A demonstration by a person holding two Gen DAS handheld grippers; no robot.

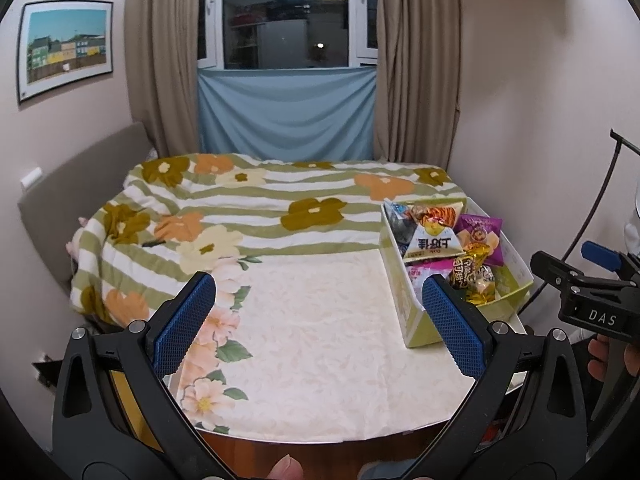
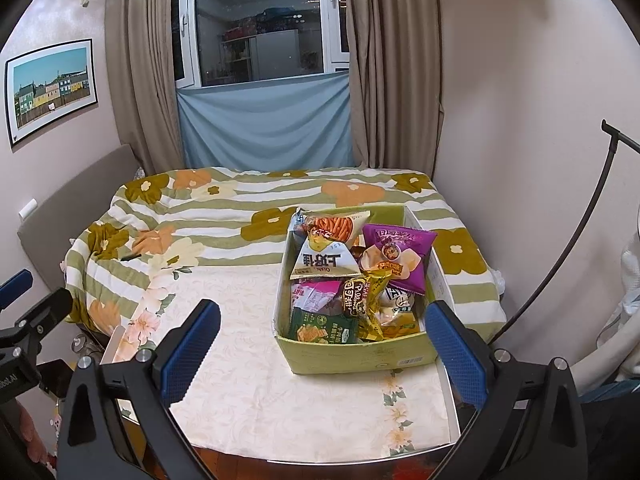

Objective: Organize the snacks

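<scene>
Snacks are all piled in a green box (image 2: 352, 354) sitting on the right side of the table (image 2: 248, 360), which has a cream floral cloth over it. From my right wrist cam I can make out a white triangle bag (image 2: 326, 262) with an orange-striped pack (image 2: 336, 226) behind it, a purple bag (image 2: 398, 254) leaning toward the right wall of the box, a gold wrapper (image 2: 366, 300) in the middle, a pink pack (image 2: 314, 296) and a green cracker pack (image 2: 322, 328) down at the near edge. They're heaped on top of each other, so I can't tell what's underneath. My right gripper (image 2: 320, 344) is spread wide with nothing in it, and its right finger (image 2: 456, 352) cuts across the near right corner of the box. Left gripper (image 1: 320, 328) is wide apart too and holding nothing, hanging over the bare part of the cloth, with its right finger (image 1: 452, 328) covering the box's near corner in that view. Just behind the table is a bed (image 1: 248, 208) with a green-striped flower blanket. Further back are brown curtains (image 1: 160, 60), a blue cloth (image 1: 288, 112) under the window (image 1: 286, 12), and a framed picture (image 1: 66, 48) on the left wall. A black cable (image 2: 576, 240) curves along the right wall.
</scene>
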